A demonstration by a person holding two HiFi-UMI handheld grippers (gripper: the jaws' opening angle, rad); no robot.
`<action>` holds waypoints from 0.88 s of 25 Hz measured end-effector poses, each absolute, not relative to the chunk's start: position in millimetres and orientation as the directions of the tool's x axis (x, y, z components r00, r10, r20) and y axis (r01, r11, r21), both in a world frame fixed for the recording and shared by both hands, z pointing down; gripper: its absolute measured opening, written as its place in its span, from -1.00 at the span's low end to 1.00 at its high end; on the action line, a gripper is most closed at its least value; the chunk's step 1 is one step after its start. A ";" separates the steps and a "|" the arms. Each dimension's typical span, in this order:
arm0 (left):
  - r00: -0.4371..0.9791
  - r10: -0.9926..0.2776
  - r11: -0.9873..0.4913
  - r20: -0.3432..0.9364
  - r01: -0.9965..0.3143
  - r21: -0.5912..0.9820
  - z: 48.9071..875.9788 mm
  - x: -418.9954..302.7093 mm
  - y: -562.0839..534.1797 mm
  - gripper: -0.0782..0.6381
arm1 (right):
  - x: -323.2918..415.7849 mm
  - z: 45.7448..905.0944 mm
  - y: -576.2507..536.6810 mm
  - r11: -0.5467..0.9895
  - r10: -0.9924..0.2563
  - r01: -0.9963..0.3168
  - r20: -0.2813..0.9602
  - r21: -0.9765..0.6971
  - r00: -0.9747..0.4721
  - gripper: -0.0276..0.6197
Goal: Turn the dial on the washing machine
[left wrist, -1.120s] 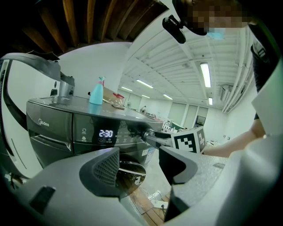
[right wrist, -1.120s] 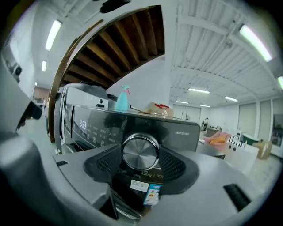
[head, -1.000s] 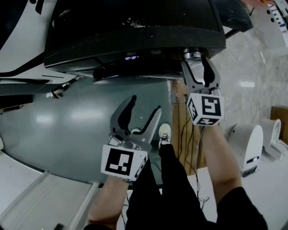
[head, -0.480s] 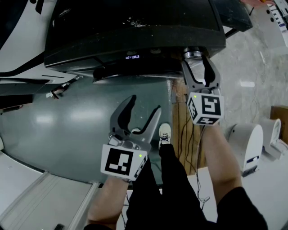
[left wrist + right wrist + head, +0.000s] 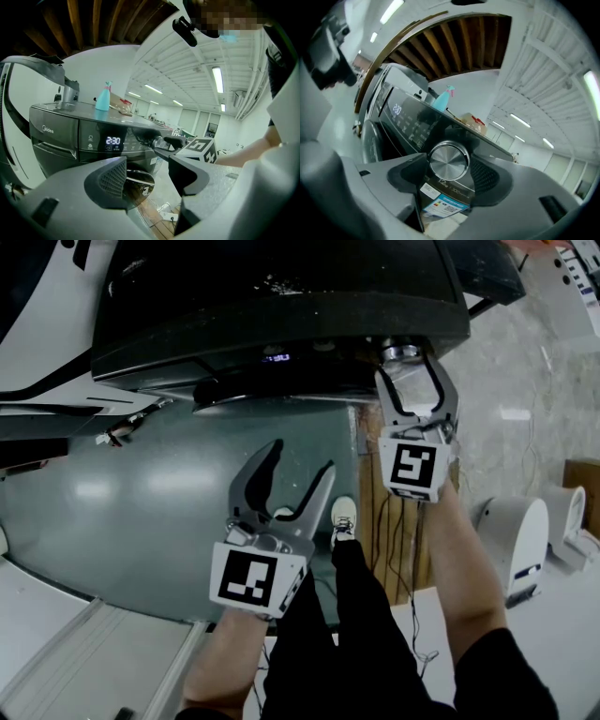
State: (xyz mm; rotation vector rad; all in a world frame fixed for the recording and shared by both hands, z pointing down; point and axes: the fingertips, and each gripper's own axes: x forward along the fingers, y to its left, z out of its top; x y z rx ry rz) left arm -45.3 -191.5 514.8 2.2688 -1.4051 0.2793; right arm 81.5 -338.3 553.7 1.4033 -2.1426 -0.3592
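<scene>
The dark washing machine [image 5: 281,296] fills the top of the head view, its display [image 5: 275,358] lit. Its silver dial [image 5: 401,352] sits at the panel's right end. My right gripper [image 5: 409,363] reaches up to it with a jaw on either side. In the right gripper view the dial [image 5: 449,160] lies between the pads [image 5: 488,178] with a slim gap, so the gripper [image 5: 449,174] is open; its jaws have just been opening. My left gripper [image 5: 302,460] hangs open and empty before the round door [image 5: 141,493]. The left gripper view shows the display [image 5: 113,140] reading 2:30.
A blue spray bottle [image 5: 102,98] and a small packet stand on the machine's top. A wooden panel with cables [image 5: 375,498] runs beside the door. White appliances [image 5: 517,545] stand at the right. The person's legs and a shoe [image 5: 343,517] are below.
The right gripper has rolled about the dial, so its marker cube now faces the head camera squarely, and its jaws stand a little wider. The display's reading changed. The left gripper stayed put.
</scene>
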 end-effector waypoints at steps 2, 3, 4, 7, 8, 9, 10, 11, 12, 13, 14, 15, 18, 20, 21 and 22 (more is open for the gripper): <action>0.460 -0.793 -0.376 0.399 -0.886 0.272 515.6 -45.1 -191.0 -0.05 | 78.7 557.5 -336.9 0.417 -0.908 -0.713 0.298 0.564 -0.295 -0.02; 0.460 -0.793 -0.377 0.398 -0.885 0.273 515.9 -44.9 -190.9 -0.05 | 78.4 558.3 -337.0 0.412 -0.910 -0.708 0.294 0.573 -0.291 -0.03; 0.461 -0.793 -0.377 0.398 -0.885 0.273 516.1 -44.7 -190.9 -0.05 | 78.9 558.3 -337.6 0.406 -0.913 -0.714 0.291 0.570 -0.287 -0.05; 0.461 -0.793 -0.377 0.398 -0.885 0.274 516.1 -44.9 -191.1 -0.05 | 80.5 556.8 -339.1 0.397 -0.915 -0.745 0.293 0.536 -0.277 -0.09; 0.461 -0.794 -0.377 0.398 -0.885 0.274 516.0 -45.0 -191.1 -0.05 | 80.4 556.3 -339.3 0.396 -0.915 -0.751 0.293 0.528 -0.277 -0.09; 0.460 -0.794 -0.376 0.397 -0.885 0.273 515.8 -45.2 -191.2 -0.05 | 79.9 555.5 -339.5 0.396 -0.915 -0.757 0.289 0.519 -0.281 -0.09; 0.459 -0.795 -0.376 0.397 -0.886 0.273 515.5 -45.4 -191.3 -0.05 | 79.5 554.9 -339.8 0.397 -0.915 -0.765 0.285 0.507 -0.286 -0.09; 0.459 -0.795 -0.375 0.397 -0.886 0.272 515.2 -45.6 -191.5 -0.05 | 79.6 554.6 -340.0 0.399 -0.914 -0.778 0.284 0.486 -0.291 -0.09; 0.458 -0.795 -0.375 0.397 -0.886 0.271 514.9 -45.8 -191.7 -0.05 | 79.4 553.9 -340.4 0.402 -0.912 -0.792 0.282 0.460 -0.299 -0.09; 0.458 -0.795 -0.375 0.397 -0.887 0.271 514.6 -45.9 -191.8 -0.05 | 78.8 552.5 -341.2 0.407 -0.909 -0.807 0.277 0.427 -0.312 -0.10; 0.457 -0.796 -0.375 0.397 -0.887 0.271 514.4 -45.8 -191.9 -0.05 | 78.7 551.5 -341.7 0.413 -0.905 -0.824 0.274 0.388 -0.324 -0.10; 0.457 -0.796 -0.374 0.397 -0.887 0.271 514.2 -45.7 -191.8 -0.05 | 79.5 551.4 -341.9 0.416 -0.902 -0.842 0.276 0.343 -0.332 -0.10; 0.457 -0.796 -0.375 0.396 -0.887 0.271 514.0 -45.3 -191.5 -0.05 | 82.7 552.5 -342.0 0.412 -0.894 -0.886 0.281 0.214 -0.348 -0.10; 0.457 -0.796 -0.375 0.396 -0.887 0.271 514.3 -45.3 -190.9 -0.05 | 83.2 552.1 -342.7 0.412 -0.894 -0.895 0.267 0.171 -0.360 -0.09; 0.457 -0.796 -0.374 0.396 -0.887 0.271 514.4 -45.4 -190.5 -0.05 | 83.5 552.4 -342.7 0.412 -0.894 -0.896 0.264 0.166 -0.362 -0.09; 0.457 -0.796 -0.374 0.396 -0.887 0.271 514.3 -45.5 -190.3 -0.05 | 83.8 552.9 -342.5 0.413 -0.894 -0.895 0.266 0.168 -0.362 -0.09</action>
